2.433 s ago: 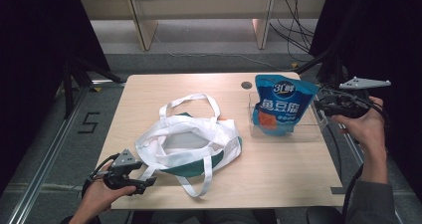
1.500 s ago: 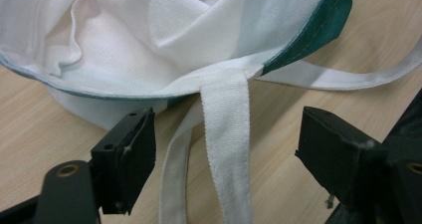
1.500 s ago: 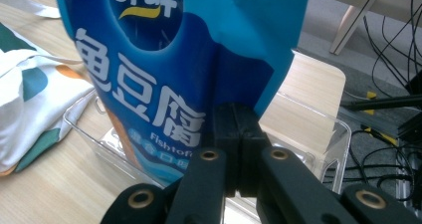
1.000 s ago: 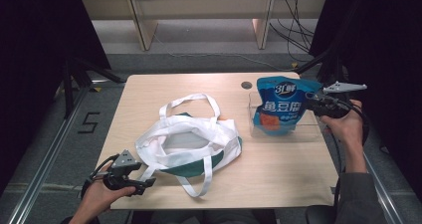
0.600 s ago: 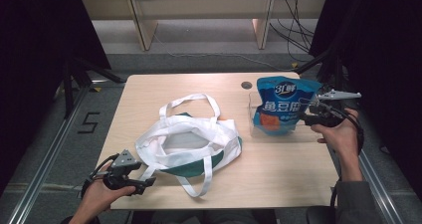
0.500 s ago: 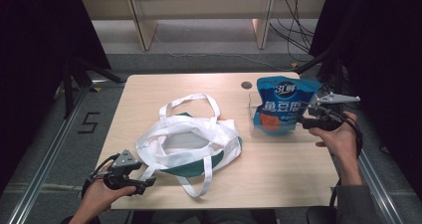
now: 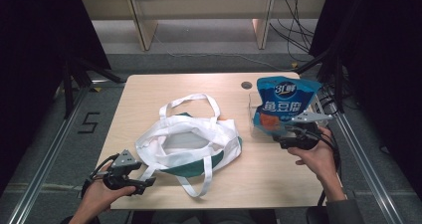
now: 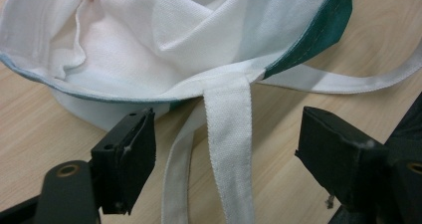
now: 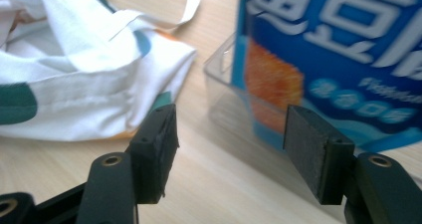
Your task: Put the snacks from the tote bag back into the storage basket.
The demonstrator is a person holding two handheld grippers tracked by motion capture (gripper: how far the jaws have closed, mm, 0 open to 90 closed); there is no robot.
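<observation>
Jaws of both the left gripper [image 8: 226, 184] and right gripper [image 9: 231, 154] stand released, a blue pouch [image 7: 283, 104] upright in the clear box [image 7: 255, 127].

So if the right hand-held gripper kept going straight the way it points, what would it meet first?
Most likely the clear plastic box holding the blue printed snack pouch; its near corner lies just ahead of the right hand-held gripper, whose jaws have just been opening with nothing between them. Depth is hard to judge.

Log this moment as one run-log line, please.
left gripper: open, astride tote bag strap | right gripper: jaws just opened, nothing between, facing blue pouch in clear bin | stage: reaching
</observation>
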